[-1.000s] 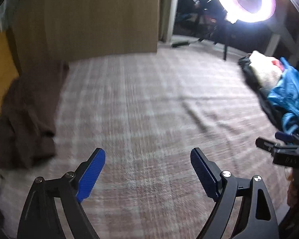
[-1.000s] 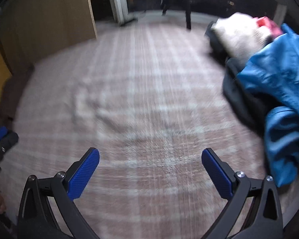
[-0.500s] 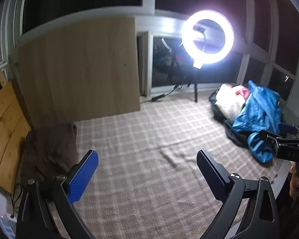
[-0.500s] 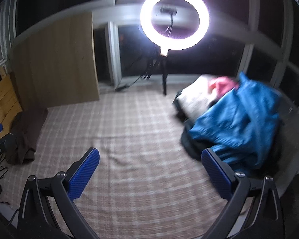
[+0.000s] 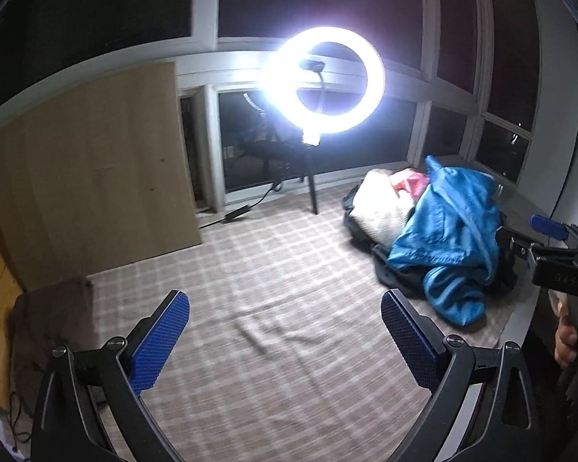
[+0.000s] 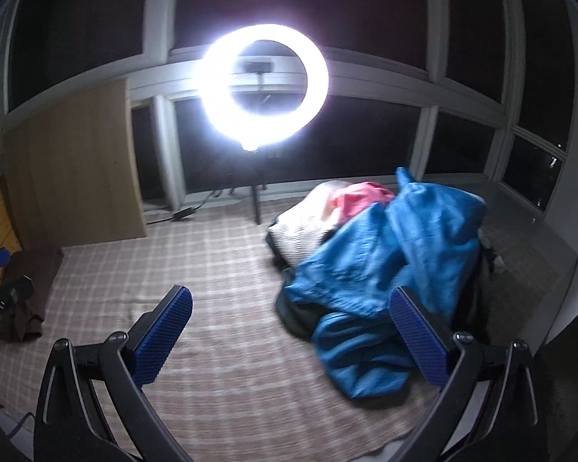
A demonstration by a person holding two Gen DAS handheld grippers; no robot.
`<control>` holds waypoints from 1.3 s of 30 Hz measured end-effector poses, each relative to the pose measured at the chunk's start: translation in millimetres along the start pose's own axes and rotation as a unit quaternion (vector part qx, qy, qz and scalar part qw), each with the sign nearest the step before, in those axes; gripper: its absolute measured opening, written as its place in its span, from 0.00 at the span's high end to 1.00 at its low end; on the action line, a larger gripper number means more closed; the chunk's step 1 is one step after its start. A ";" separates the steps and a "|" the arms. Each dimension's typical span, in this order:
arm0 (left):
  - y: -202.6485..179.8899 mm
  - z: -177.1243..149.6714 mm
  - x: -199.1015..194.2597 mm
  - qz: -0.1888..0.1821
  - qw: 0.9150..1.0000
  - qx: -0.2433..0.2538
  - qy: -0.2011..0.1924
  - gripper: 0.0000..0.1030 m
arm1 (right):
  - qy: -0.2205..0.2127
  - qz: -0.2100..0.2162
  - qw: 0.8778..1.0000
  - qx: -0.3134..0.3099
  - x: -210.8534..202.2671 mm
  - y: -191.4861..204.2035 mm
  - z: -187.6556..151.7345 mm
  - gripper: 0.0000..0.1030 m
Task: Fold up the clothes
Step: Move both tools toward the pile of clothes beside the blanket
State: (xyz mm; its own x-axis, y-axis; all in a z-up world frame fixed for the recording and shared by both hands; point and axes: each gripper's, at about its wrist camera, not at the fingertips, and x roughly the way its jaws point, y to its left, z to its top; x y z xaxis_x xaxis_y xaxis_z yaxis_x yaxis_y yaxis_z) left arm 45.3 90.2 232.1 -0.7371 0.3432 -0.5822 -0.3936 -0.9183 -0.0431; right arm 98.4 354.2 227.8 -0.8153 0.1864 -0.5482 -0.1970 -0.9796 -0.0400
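A heap of clothes lies at the right of the plaid blanket: a blue jacket on top, a cream garment and a pink one behind it, dark cloth beneath. A brown garment sits folded at the blanket's left edge. My left gripper hangs open above the blanket's middle, nothing between its pads. My right gripper is open too, its right pad just in front of the jacket in its own view, holding nothing.
A lit ring light on a tripod stands at the blanket's far edge, before dark windows. A wooden board leans at the back left. A cable runs along the far edge. A hand holds the right gripper's handle.
Both grippers have risen away from the blanket and tipped upward, so the ring light and windows have come into view. Their jaws stay wide and empty.
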 end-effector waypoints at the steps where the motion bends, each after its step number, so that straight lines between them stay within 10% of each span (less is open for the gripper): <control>1: -8.0 4.4 3.3 0.001 1.000 -0.001 -0.001 0.02 | -0.001 -0.003 1.000 0.004 3.1 -14.1 0.2 0.00; 15: -131.0 54.1 91.0 -0.027 0.999 0.030 0.023 0.01 | 0.023 -0.059 0.995 0.077 84.4 -247.6 26.8 0.00; 26: -197.4 85.0 173.2 -0.070 0.994 0.051 0.064 0.01 | 0.091 -0.040 0.995 0.004 212.2 -268.8 53.8 0.00; 34: -204.7 89.7 213.2 -0.073 0.990 0.071 0.098 0.01 | 0.063 0.004 0.995 -0.074 241.3 -245.0 55.9 0.00; 37: -204.5 86.7 225.7 -0.075 0.988 0.072 0.113 0.01 | 0.067 0.025 0.994 -0.077 244.9 -245.8 55.8 0.29; 39: -206.0 84.0 231.6 -0.079 0.987 0.071 0.120 0.01 | 0.081 0.032 0.994 -0.072 245.0 -249.1 57.2 0.73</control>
State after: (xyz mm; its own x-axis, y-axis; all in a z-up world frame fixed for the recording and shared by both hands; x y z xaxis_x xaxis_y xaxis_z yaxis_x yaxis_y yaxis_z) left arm -90.5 375.4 174.3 -0.5162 0.4069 -0.7537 -0.5787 -0.8144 -0.0433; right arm -83.4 648.2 151.2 -0.7235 0.1212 -0.6796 -0.0585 -0.9917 -0.1146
